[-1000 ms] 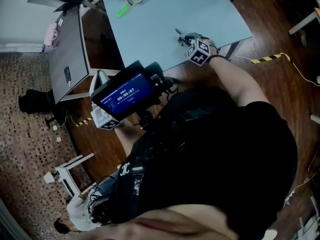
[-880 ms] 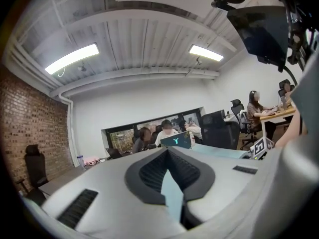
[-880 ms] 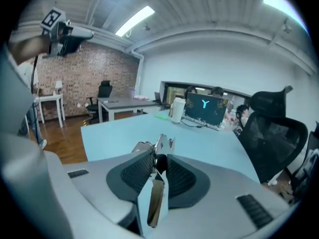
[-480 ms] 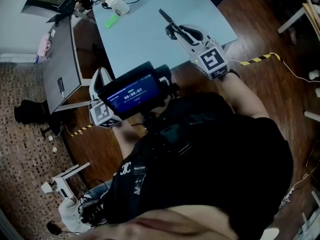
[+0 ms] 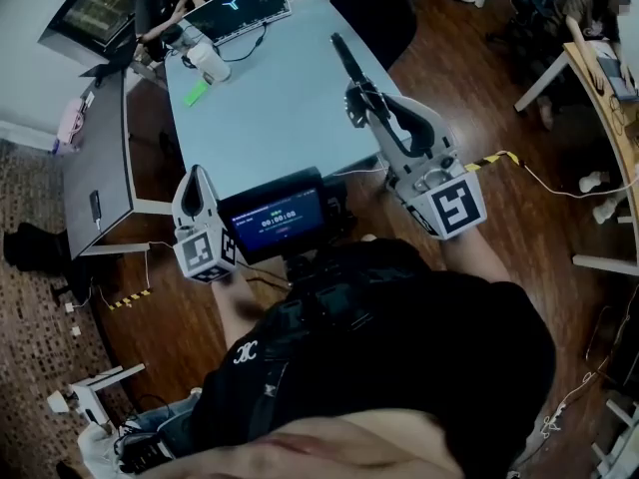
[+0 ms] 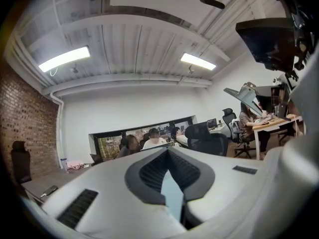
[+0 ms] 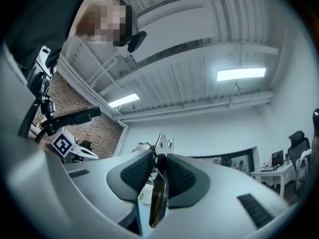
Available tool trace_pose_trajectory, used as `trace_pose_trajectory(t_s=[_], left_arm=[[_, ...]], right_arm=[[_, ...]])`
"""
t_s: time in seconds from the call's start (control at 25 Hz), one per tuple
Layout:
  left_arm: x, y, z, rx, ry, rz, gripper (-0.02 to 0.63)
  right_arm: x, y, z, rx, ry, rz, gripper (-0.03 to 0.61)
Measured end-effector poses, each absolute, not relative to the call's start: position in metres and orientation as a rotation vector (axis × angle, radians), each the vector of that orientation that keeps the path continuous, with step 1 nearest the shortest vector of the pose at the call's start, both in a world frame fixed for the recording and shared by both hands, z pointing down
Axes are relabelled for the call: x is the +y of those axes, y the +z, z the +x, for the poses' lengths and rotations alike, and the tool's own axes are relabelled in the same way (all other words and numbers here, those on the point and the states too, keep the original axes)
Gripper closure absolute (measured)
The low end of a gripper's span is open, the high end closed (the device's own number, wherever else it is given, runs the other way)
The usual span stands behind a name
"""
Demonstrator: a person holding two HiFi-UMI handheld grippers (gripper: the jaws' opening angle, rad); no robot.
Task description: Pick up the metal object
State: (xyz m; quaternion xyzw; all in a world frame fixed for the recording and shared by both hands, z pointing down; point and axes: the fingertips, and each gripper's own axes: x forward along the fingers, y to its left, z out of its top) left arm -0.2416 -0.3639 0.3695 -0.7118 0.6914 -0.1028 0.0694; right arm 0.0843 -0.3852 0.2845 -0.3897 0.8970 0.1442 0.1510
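The metal object (image 5: 343,54) is a thin dark bar that sticks up and away from my right gripper (image 5: 357,92), high above the light blue table (image 5: 270,108). In the right gripper view the ribbed pads (image 7: 137,171) press on the metal object (image 7: 158,198) from both sides, and its bright end pokes out past my right gripper (image 7: 155,166) toward the ceiling. My left gripper (image 5: 196,176) is upright at the table's near edge, shut and empty. In its own view the left gripper (image 6: 169,153) points at the far wall with the pads meeting at the tips.
On the table's far end are a white cup (image 5: 210,65), a green item (image 5: 196,93) and a laptop (image 5: 240,6). A grey cabinet (image 5: 95,158) stands left of the table. A chest-mounted screen (image 5: 285,218) sits between the grippers. An office chair (image 5: 374,8) and seated people are beyond.
My right gripper has risen off the table with the metal object in it and now points upward, much nearer the head camera. The left gripper has stayed low at the table's edge.
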Motion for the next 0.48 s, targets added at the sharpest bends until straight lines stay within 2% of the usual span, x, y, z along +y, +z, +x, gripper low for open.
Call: trace_pose_trajectory(t_s=[0.32,0.48], left_arm=[[-0.343,0.349,-0.225,2.023,-0.284,-2.133,0.62],[-0.29,0.339,-0.231,2.013,-0.262,-2.116,0.62]], right_arm=[[-0.321,0.258,0.116,2.504,0.415,-1.108,0.52],[-0.261,0.231,0.114,2.445,0.496,-1.067,0.52]])
